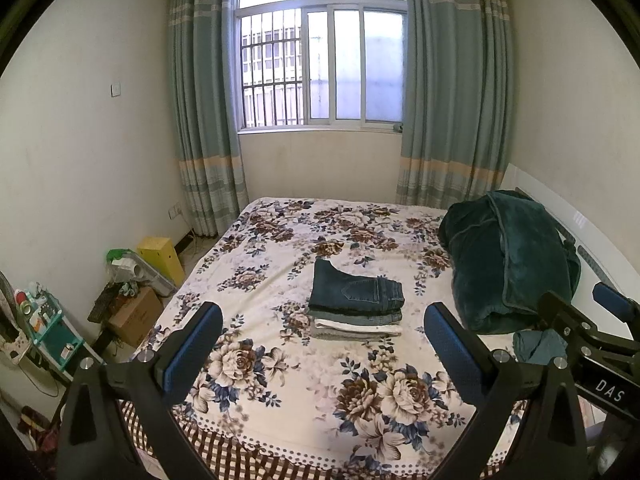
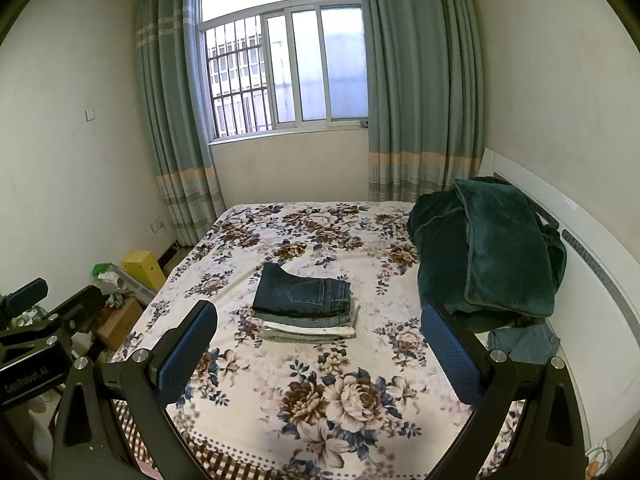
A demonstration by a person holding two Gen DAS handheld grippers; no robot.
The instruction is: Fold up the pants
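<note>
A stack of folded pants lies in the middle of the floral bed; dark blue jeans are on top, with lighter grey and white ones beneath. My left gripper is open and empty, held above the near part of the bed, well short of the stack. My right gripper is also open and empty, at the same distance. The right gripper shows at the right edge of the left wrist view. The left gripper shows at the left edge of the right wrist view.
A dark green blanket is heaped at the bed's right by the white headboard. A crumpled blue-grey garment lies in front of it. Boxes and clutter stand on the floor left of the bed. Window and curtains behind.
</note>
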